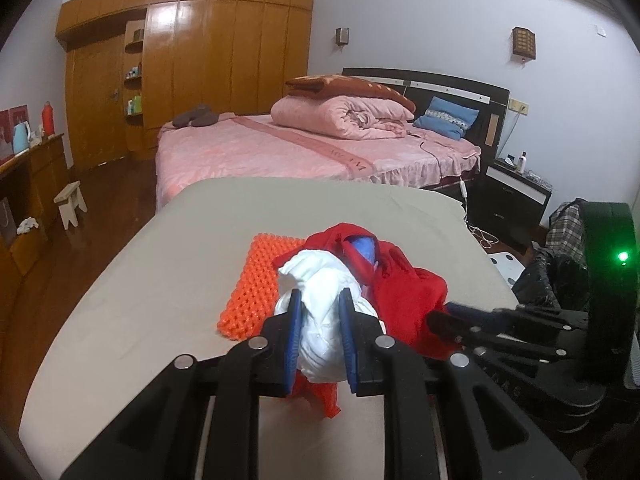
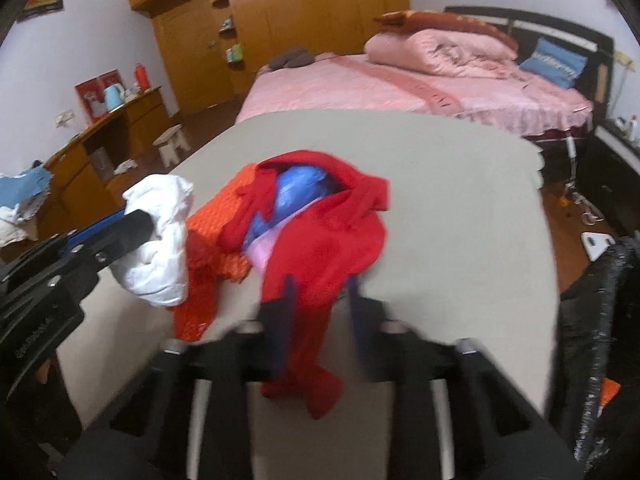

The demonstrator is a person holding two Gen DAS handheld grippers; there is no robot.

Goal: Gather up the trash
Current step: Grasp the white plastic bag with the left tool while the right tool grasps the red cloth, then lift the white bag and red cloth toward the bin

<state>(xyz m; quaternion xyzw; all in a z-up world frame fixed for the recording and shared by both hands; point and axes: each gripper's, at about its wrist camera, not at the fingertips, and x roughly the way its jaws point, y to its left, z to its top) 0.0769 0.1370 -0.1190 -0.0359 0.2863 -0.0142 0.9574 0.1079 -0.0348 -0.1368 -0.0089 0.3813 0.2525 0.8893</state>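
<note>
On the beige-covered table [image 1: 168, 264], the left gripper [image 1: 320, 300] has its blue-padded fingers [image 1: 294, 332] closed around a crumpled white bag [image 1: 324, 312], which bulges out between them. Seen from the right wrist, that same white bag [image 2: 160, 236] hangs in the left gripper [image 2: 140, 220] at the left edge of the table [image 2: 460, 208], lifted above the cloth rather than lying flat on it.

Just behind the white bag sits a red garment [image 1: 404, 292] heaped over a blue plastic bag [image 1: 362, 250], with an orange woven mat [image 1: 256, 284] lying flat beneath and to the left. In the right wrist view the red garment [image 2: 324, 236] spreads toward the camera, the blue plastic bag [image 2: 296, 196] showing through its opening beside the orange mat [image 2: 212, 224].

The right gripper [image 2: 320, 292] is blurred; its fingers [image 2: 286, 300] stand on either side of the lower part of the red garment, apparently pinching it, though that cannot be told for sure. A black trash bag [image 2: 600, 320] stands open at the table's right side, also visible from the left wrist [image 1: 548, 276].
</note>
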